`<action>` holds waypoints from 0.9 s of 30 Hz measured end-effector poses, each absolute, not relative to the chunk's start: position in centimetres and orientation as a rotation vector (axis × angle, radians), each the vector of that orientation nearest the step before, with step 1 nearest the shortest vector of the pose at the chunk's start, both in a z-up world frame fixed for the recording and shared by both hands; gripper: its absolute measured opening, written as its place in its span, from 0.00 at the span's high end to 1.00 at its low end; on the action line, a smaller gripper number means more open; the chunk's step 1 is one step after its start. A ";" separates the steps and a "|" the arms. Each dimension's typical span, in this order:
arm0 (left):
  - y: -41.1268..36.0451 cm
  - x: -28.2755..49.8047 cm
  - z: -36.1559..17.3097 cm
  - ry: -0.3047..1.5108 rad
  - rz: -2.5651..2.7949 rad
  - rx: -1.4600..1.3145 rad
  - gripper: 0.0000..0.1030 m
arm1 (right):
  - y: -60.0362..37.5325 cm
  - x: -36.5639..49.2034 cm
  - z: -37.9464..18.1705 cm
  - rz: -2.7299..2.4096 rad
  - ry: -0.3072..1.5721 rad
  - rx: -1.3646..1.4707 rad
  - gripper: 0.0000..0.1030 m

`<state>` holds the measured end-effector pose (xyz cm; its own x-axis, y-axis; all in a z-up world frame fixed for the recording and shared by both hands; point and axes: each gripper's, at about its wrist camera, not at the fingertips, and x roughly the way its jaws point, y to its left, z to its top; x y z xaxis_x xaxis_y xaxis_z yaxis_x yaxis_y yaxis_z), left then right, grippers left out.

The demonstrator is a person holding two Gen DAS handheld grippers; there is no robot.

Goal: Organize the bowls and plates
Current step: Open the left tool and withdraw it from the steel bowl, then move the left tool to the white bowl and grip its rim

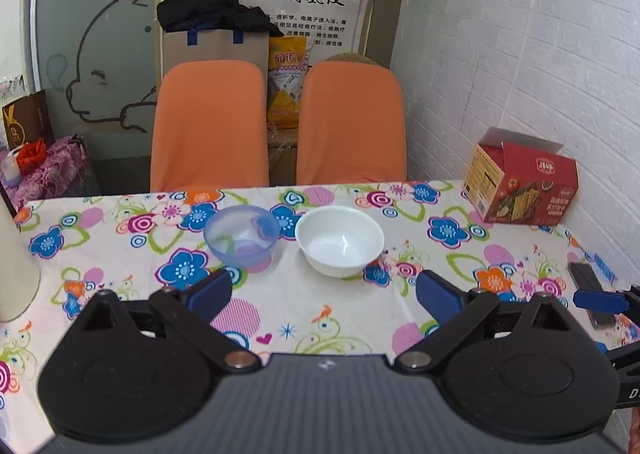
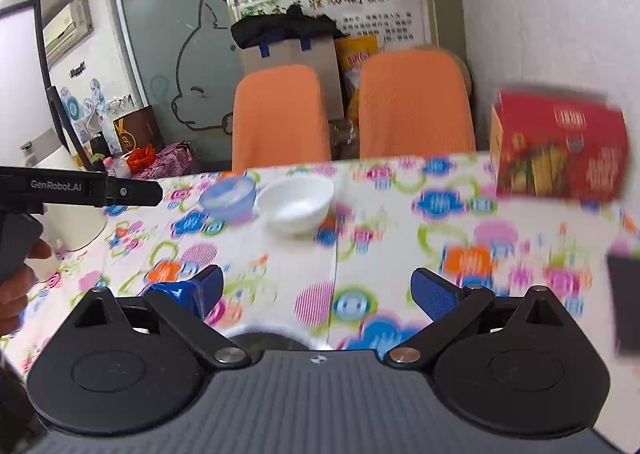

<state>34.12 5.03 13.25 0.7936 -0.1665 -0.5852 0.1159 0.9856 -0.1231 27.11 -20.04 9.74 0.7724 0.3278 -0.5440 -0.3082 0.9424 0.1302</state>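
Note:
A translucent blue bowl (image 1: 241, 235) and a white bowl (image 1: 339, 240) stand side by side on the floral tablecloth (image 1: 320, 314), near the far edge. My left gripper (image 1: 324, 292) is open just in front of them, empty, roughly centred between the two. In the blurred right wrist view the blue bowl (image 2: 229, 192) and white bowl (image 2: 295, 203) lie farther ahead and to the left. My right gripper (image 2: 316, 288) is open and empty above the cloth. The left gripper's body (image 2: 80, 188) reaches in from the left, held by a hand (image 2: 16, 286).
A red carton (image 1: 520, 190) stands at the table's right by the white wall. A dark flat object (image 1: 592, 294) lies near the right edge. A white cylinder (image 1: 16, 266) stands at the left. Two orange chair backs (image 1: 280, 126) face the far edge.

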 end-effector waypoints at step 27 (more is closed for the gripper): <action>4.8 54.0 0.6 0.945 0.011 -0.441 0.06 | -13.2 49.5 -0.1 0.416 0.737 -0.139 0.15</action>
<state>54.00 4.84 0.61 0.5927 -0.1807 -0.7849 -0.1994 0.9112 -0.3604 49.47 -13.17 -0.09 0.6637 0.3182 -0.6770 -0.4148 0.9097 0.0210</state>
